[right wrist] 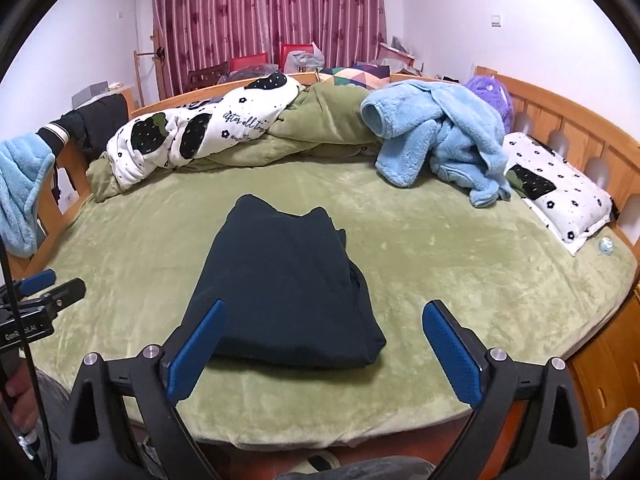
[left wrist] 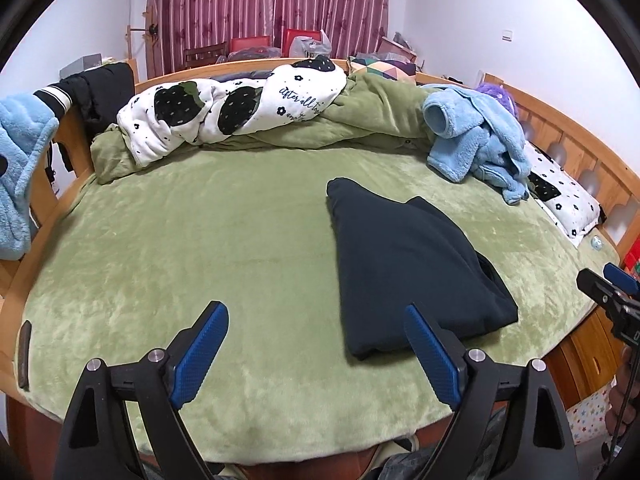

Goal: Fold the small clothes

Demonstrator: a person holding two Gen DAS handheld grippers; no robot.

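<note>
A: Where is the garment?

B: A dark folded garment (right wrist: 288, 288) lies flat on the green plush blanket (right wrist: 440, 264) that covers the bed, toward the near edge; in the right wrist view it sits just ahead of the gripper, slightly to the left of centre; in the left wrist view it lies to the right of centre (left wrist: 412, 276).

A: And the grippers?

B: The left gripper (left wrist: 316, 356) has its jaws spread wide, nothing between them but blanket; the right gripper (right wrist: 322, 352) likewise stands wide, the near edge of the garment showing between its blue pads (right wrist: 452, 352) but apart from them; neither holds anything.

A: Can each one be seen from the other side?

B: Yes; the right gripper shows at the right edge of the left wrist view (left wrist: 608, 292); the left gripper shows at the left edge of the right wrist view (right wrist: 44, 292), with a hand (right wrist: 20, 400) on it below.

A: What else is on the bed?

B: A white quilt with black strawberries (left wrist: 224, 112) is bunched along the far side over a rumpled green cover (left wrist: 372, 116); a light blue fleece garment (right wrist: 436, 136) is heaped at the far right, touching a white flowered pillow (right wrist: 560, 196); a purple plush toy (right wrist: 492, 92) sits behind the fleece against the wooden headboard (right wrist: 568, 120).

A: And beyond?

B: A striped maroon curtain (right wrist: 272, 12) hangs on the far wall; another light blue fleece piece (left wrist: 20, 176) drapes over the bed frame at left.
</note>
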